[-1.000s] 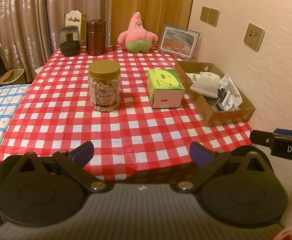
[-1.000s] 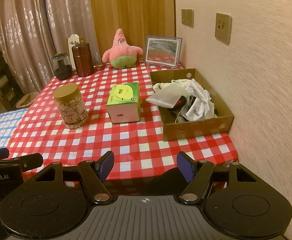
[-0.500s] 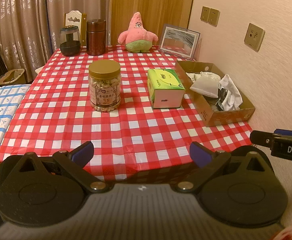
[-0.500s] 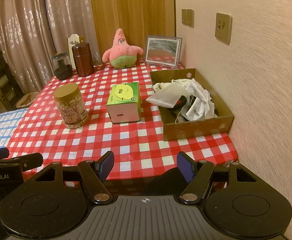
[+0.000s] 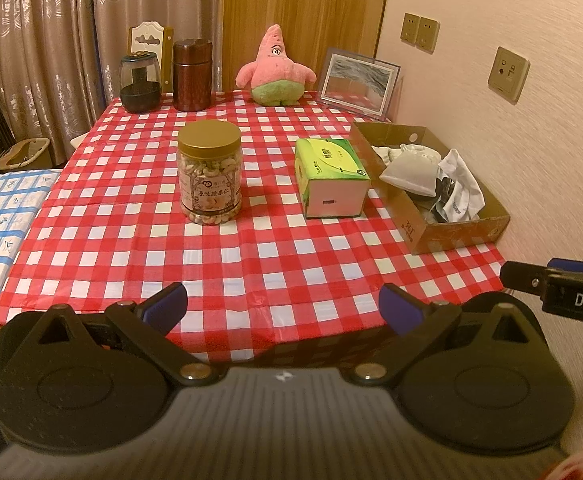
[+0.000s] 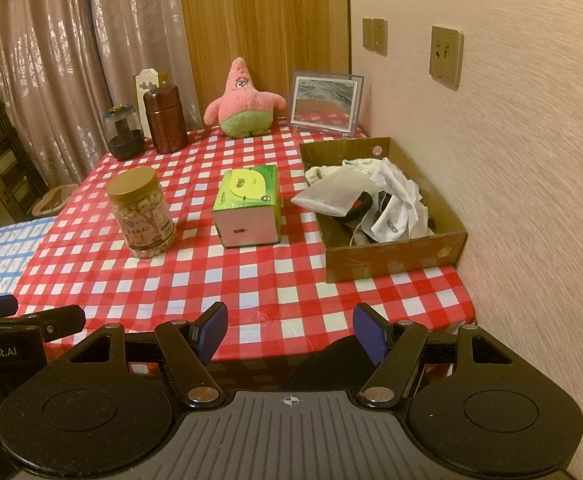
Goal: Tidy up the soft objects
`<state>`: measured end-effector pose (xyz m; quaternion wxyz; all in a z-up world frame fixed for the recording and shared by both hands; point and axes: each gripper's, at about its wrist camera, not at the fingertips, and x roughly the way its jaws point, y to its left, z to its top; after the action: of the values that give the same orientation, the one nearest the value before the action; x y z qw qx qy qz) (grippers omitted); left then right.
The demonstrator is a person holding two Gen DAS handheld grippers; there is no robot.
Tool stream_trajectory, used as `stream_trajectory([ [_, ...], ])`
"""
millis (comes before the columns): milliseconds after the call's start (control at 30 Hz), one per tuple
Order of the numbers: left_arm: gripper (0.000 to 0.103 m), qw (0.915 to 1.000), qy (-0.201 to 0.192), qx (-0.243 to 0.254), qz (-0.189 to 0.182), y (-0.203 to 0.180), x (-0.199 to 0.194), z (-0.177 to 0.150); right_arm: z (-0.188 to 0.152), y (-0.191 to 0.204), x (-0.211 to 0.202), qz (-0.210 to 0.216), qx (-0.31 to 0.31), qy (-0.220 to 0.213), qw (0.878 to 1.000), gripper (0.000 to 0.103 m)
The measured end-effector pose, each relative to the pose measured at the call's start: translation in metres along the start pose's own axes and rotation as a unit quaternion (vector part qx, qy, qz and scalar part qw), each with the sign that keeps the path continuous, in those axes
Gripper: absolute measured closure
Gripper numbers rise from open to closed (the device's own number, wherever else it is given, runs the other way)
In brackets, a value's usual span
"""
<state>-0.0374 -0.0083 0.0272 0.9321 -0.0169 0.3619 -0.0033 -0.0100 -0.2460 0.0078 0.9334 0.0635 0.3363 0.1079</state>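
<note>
**Grippers held wide and empty short of the table**

Both two-finger tools hung at the near edge of the red-and-white checked tablecloth [image 5: 251, 240]: the left gripper [image 5: 283, 308] and right gripper [image 6: 289, 330] each gaped fully, gripping nothing. Crumpled white cloths [image 6: 395, 204] lay in the brown cardboard box [image 6: 391, 254]; the pink star-shaped plush toy [image 6: 243, 106] sat at the far edge. That fitted either sorting ahead or sorting finished.
</note>
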Motion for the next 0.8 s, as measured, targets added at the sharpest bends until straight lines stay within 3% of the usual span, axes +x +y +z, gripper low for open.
stream_trajectory([
  [800, 0.002, 1.0000, 0.000, 0.000, 0.000, -0.0010, 0.0004, 0.0002, -0.0005, 0.0016, 0.0008, 0.003, -0.003, 0.001, 1.000, 0.034],
])
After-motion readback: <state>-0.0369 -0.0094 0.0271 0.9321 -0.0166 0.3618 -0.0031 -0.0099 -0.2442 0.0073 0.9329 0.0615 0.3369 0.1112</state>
